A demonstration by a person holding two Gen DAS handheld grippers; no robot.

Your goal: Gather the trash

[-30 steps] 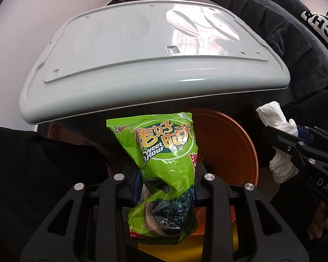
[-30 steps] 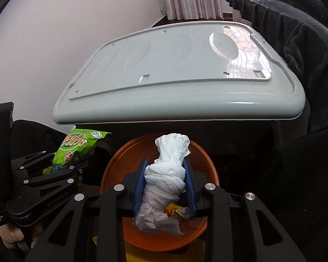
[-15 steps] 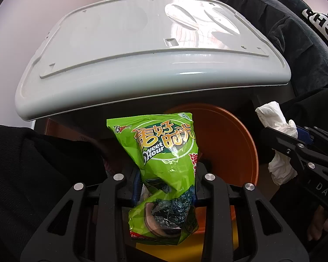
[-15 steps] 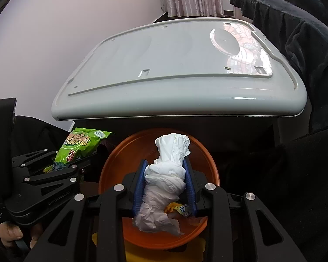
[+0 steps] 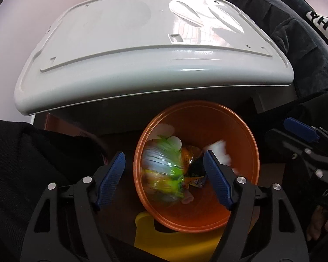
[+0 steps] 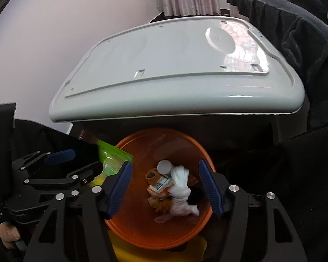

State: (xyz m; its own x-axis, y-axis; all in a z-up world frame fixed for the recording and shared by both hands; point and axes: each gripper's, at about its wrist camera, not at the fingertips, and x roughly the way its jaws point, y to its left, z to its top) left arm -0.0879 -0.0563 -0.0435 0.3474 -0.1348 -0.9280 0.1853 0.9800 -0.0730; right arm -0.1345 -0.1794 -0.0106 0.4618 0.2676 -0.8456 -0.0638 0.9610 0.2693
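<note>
An orange trash bin stands below both grippers, under the white table's edge. My left gripper is open and empty above the bin. The green snack bag is blurred, falling into the bin; it also shows in the right wrist view beside the left gripper. My right gripper is open and empty. The white crumpled tissue is blurred inside the bin on other trash, a white cap and orange wrappers.
A white table top overhangs the bin at the back. Dark clothing lies at the right and dark fabric at the left. A yellow object sits under the bin's near side.
Both grippers have opened. The green snack bag and the white tissue have left the jaws and drop into the orange bin.
</note>
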